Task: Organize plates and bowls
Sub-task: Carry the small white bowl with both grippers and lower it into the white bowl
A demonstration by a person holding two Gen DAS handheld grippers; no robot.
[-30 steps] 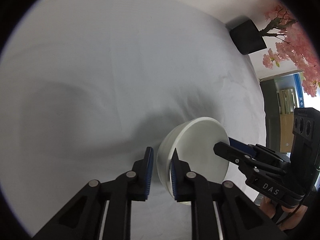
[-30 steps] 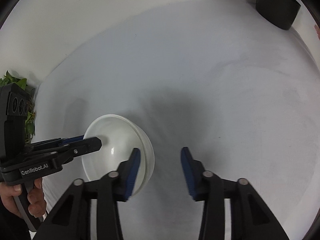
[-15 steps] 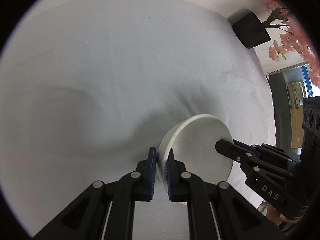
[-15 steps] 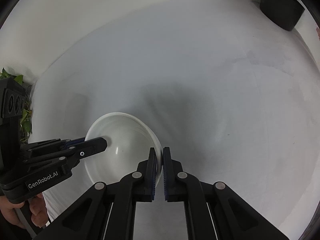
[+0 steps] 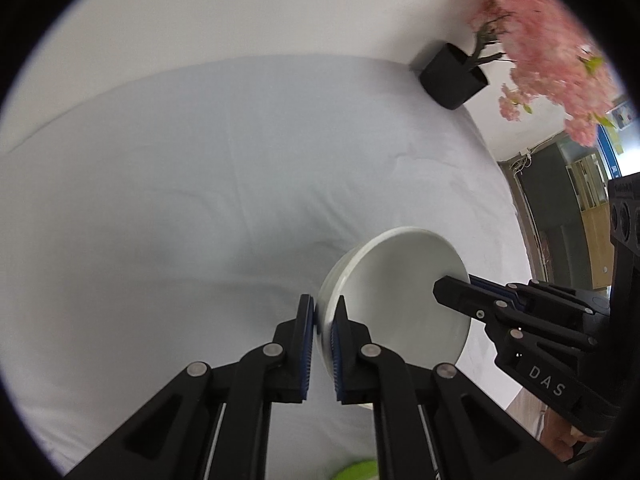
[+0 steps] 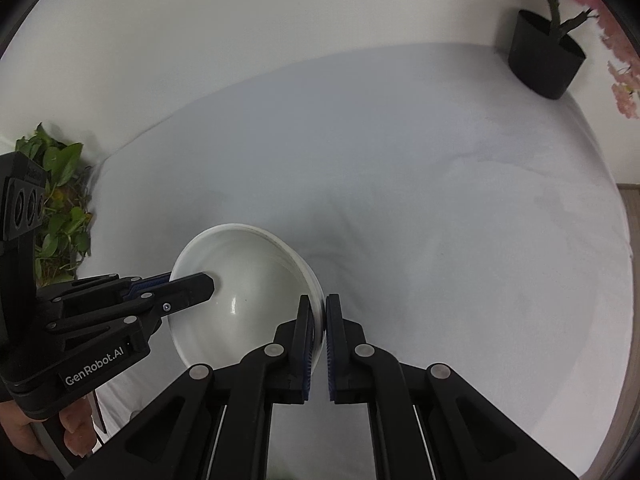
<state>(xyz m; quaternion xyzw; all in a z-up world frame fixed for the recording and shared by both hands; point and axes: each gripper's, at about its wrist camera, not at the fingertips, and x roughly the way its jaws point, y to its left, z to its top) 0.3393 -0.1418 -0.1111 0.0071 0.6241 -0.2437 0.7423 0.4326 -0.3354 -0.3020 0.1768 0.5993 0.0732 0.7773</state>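
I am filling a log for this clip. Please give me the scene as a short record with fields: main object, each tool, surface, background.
main object: white bowl, empty, tilted, looks lifted off the cloth
left tool: shut on the bowl's rim
right tool: shut on the opposite rim
surface: white tablecloth, lightly wrinkled
background: black pot with pink blossom tree at the far corner; green leafy plant at the other side
person: a hand holds the left tool's handle
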